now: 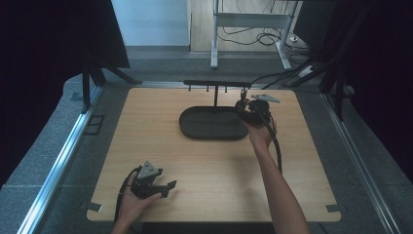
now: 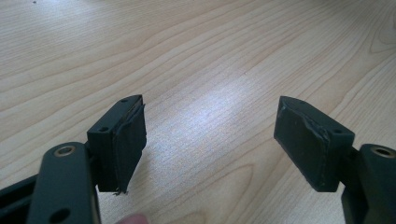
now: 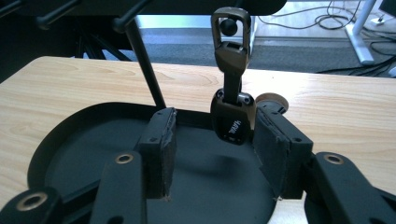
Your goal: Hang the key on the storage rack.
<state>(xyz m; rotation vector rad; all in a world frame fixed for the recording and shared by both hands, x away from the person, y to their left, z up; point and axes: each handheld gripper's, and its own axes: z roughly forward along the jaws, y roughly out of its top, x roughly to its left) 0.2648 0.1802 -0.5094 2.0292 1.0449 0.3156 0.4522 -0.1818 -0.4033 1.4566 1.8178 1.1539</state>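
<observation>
A dark key fob (image 3: 232, 122) hangs by its metal loop from a ball-tipped peg (image 3: 228, 25) of a black rack, upright, its body dangling just above the rack's oval base tray (image 3: 70, 154). In the right gripper view it sits between the jaws of the right gripper (image 3: 212, 154), close against the pad on the right side; whether that pad touches it I cannot tell, and a clear gap separates it from the pad on the left. The jaws stand spread, not pinching the fob.

In the high view the fob is too small to make out; the right gripper (image 1: 243, 108) sits at the tray's 3 o'clock edge, under the 3 o'clock end of the rack's crossbar (image 1: 216, 83). The crossbar stands on a thin post (image 1: 215, 97) rising from the tray's 12 o'clock side, with several short pegs hanging from it. The tray (image 1: 214, 127) lies slightly toward 12 o'clock from the middle of the wooden tabletop (image 1: 204, 170).

The left gripper (image 1: 170, 187) rests well apart from the rack, toward 7 o'clock on the tabletop, near the close edge, held in the person's left hand (image 1: 130, 202). The left gripper view shows its jaws wide apart with bare wood between them, its left pad (image 2: 128, 140) worn at the edge.
</observation>
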